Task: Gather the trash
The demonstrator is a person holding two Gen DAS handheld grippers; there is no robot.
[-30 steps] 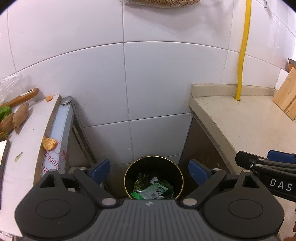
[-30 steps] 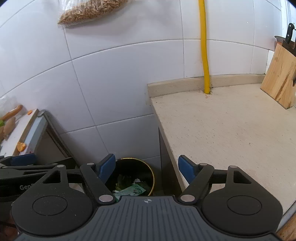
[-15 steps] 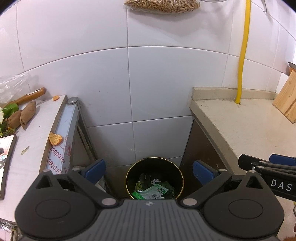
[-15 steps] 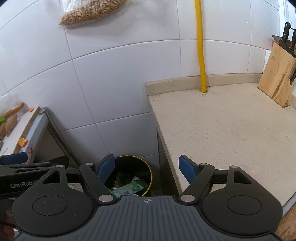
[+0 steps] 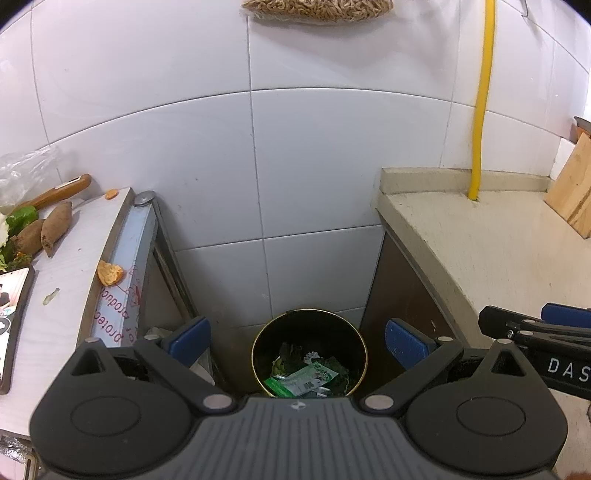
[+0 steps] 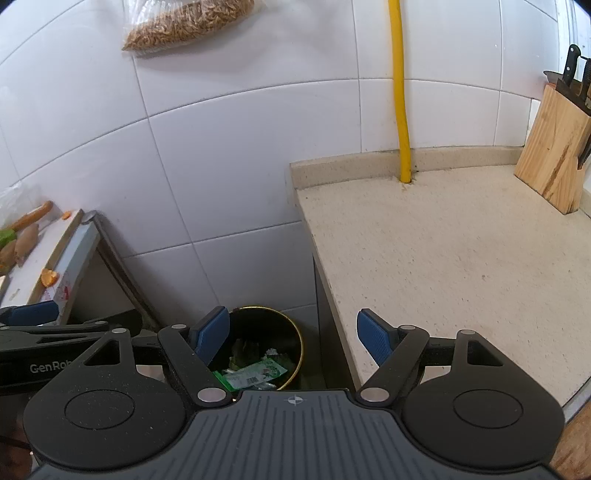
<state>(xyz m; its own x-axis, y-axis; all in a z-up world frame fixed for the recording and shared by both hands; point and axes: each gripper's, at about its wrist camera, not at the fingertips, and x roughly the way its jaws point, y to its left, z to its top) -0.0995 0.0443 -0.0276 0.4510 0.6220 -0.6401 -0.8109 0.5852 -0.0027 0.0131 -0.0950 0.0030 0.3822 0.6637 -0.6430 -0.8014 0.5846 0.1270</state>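
Observation:
A black bin with a gold rim (image 5: 364, 354) stands on the floor between a white table and a beige counter. A green wrapper (image 5: 306, 376) lies on dark leafy scraps inside it. My left gripper (image 5: 295, 341) hangs above the bin, open, with nothing between its blue pads. My right gripper (image 6: 291, 336) hovers beside it over the bin (image 6: 301, 347) and the counter edge, also open and empty. An orange peel (image 5: 109, 272) lies at the white table's edge, and a smaller orange bit (image 5: 110, 194) sits at its far corner.
The white table (image 5: 74, 258) carries sweet potatoes (image 5: 55, 229), greens and a phone (image 5: 11, 314). A beige counter (image 6: 443, 258) holds a wooden knife block (image 6: 554, 155). A yellow pipe (image 6: 400, 92) runs down the tiled wall, where a bag of grain (image 6: 184, 22) hangs.
The left gripper's jaws have spread a little wider. The left wrist view has shifted slightly, so more of the white table and the hanging bag shows. The right gripper has barely moved.

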